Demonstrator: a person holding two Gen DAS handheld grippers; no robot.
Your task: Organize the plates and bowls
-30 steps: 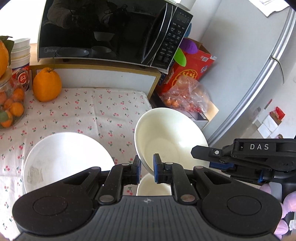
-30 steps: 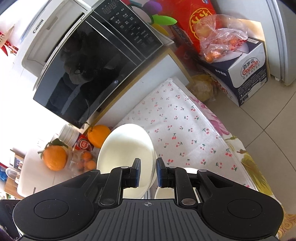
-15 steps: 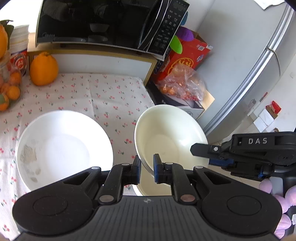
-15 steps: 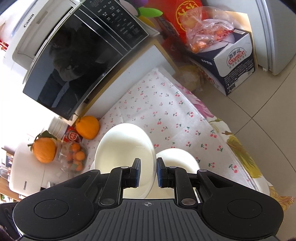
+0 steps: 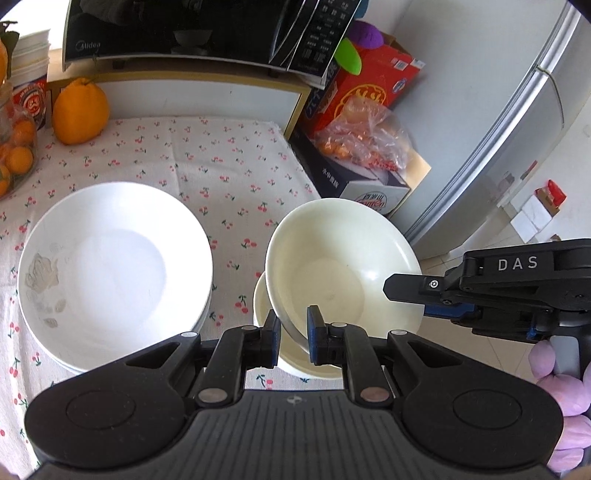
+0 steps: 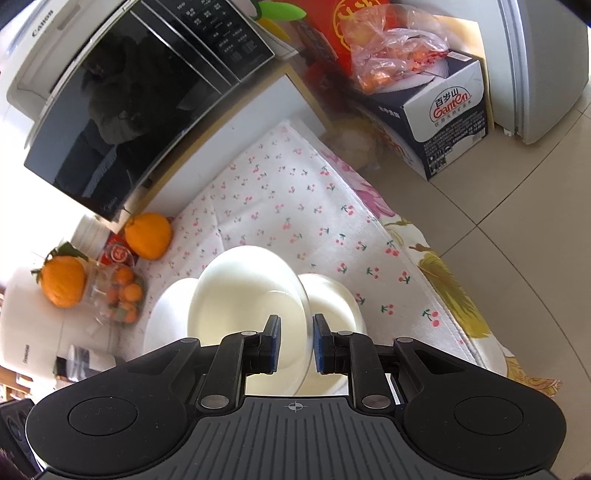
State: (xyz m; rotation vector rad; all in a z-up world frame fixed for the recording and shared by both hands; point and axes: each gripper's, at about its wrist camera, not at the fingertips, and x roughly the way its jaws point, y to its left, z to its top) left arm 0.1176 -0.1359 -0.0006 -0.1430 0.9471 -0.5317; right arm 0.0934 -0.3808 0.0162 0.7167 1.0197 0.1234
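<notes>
A cream bowl (image 5: 343,258) hangs tilted just above the table, held by both grippers. My left gripper (image 5: 293,332) is shut on its near rim. My right gripper (image 6: 295,339) is shut on the bowl's (image 6: 243,291) rim too, and in the left wrist view it (image 5: 402,291) pinches the right edge. Directly under the held bowl a second cream bowl (image 5: 295,363) stands on the cherry-print cloth (image 5: 221,162); the right wrist view shows it (image 6: 332,299) peeking out to the right. A stack of white plates (image 5: 110,266) lies to the left.
A microwave (image 5: 207,29) sits on a shelf at the back. A big orange (image 5: 79,110) and a jar of small oranges (image 5: 14,155) stand at the back left. Boxes and a bag of fruit (image 5: 365,144) are on the floor beside a fridge (image 5: 517,129).
Both grippers have sunk toward the table with the cream bowl. The second bowl beneath it and the plates now show more fully.
</notes>
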